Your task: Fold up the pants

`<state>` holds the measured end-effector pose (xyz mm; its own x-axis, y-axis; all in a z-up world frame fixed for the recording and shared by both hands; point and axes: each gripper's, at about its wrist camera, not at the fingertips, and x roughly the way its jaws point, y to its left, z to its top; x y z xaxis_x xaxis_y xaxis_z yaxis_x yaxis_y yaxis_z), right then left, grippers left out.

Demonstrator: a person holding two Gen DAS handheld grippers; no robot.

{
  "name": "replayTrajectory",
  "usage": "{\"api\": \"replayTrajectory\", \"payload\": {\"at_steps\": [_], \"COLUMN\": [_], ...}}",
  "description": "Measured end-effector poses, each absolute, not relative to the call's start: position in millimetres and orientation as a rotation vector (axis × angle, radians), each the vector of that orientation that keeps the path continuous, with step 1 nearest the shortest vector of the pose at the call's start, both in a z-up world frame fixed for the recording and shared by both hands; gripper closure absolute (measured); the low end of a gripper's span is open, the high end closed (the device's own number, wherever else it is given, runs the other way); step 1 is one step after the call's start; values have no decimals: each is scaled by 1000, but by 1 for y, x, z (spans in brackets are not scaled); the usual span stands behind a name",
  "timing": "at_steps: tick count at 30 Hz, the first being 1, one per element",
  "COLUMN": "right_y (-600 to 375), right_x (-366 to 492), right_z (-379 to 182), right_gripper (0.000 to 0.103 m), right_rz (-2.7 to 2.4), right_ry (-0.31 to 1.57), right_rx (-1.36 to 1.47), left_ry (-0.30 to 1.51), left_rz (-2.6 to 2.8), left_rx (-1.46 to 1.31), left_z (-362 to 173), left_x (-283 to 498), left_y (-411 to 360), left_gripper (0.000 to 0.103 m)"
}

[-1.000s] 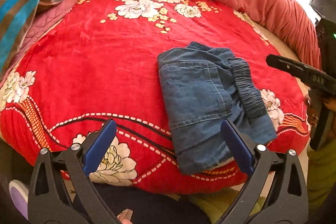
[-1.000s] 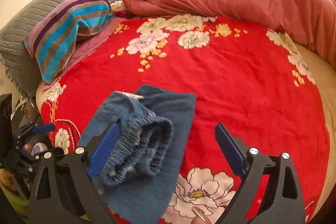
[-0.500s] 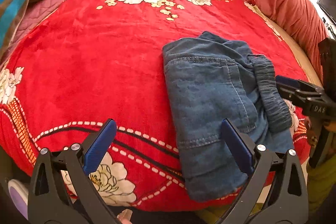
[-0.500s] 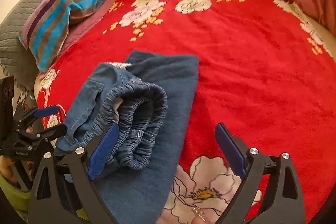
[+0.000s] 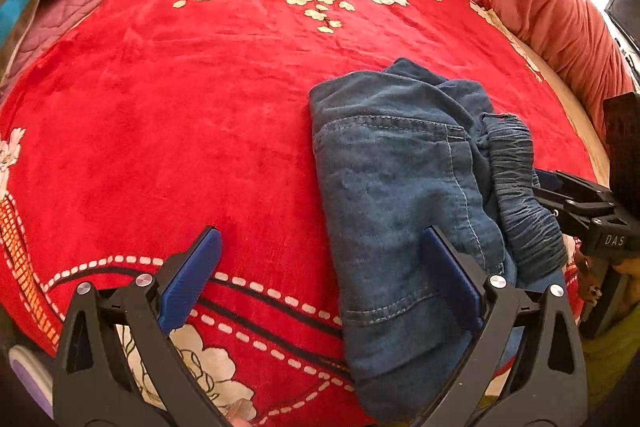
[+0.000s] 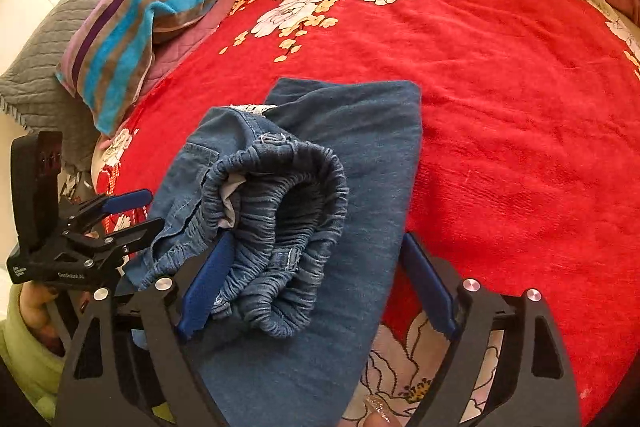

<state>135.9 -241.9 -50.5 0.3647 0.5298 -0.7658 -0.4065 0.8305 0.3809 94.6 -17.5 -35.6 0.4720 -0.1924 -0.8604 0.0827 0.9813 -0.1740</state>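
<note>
The pants [image 5: 400, 195] are found folded into a thick denim bundle on the red floral blanket [image 5: 180, 115], near the bed's front edge, with the elastic waistband [image 6: 280, 227] bunched on top. The left gripper [image 5: 320, 287] is held wide open at the bundle's near-left corner; one pad is over denim, the other over bare blanket, and nothing is gripped. The right gripper [image 6: 316, 287] has just been narrowing its jaws, which are seen straddling the waistband and the layer beneath; the left pad touches the gathered elastic, the right pad stands clear, so no grip is judged made. Risk: if only the waistband roll is pinched, the lower layers may be left behind and the fold pulled apart; a drag toward the bed edge could slide the bundle off. Only the right wrist view shows the waistband's open mouth and the striped pillow [image 6: 132, 35] beyond the pants; only the left shows the back pocket stitching.
</note>
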Motion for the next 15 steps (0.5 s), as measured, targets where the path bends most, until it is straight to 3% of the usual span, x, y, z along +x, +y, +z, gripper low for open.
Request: {"api": "replayTrajectory", "payload": {"at_steps": [6,11,14,15], "right_y": [-246,-244,-242,-240], "right_x": [139,138,136,135], "right_z": [-53,-54,-52,-50], "right_gripper": [28,39,51,55], "right_rz": [639,662,676,685], "right_ry": [1038,1033,1025,1018], "right_rx": [162,176,170,166], "left_ry": [1063,1061,1075,1084], "left_rz": [-182,-215,-284,-307], "left_rx": [-131,-166,-251,-299], "left_z": [-37,-37,-39,-40], "left_x": [98,100,102,102], "left_y": [-18,-21,-22,-21], "left_gripper": [11,24,52,67]}}
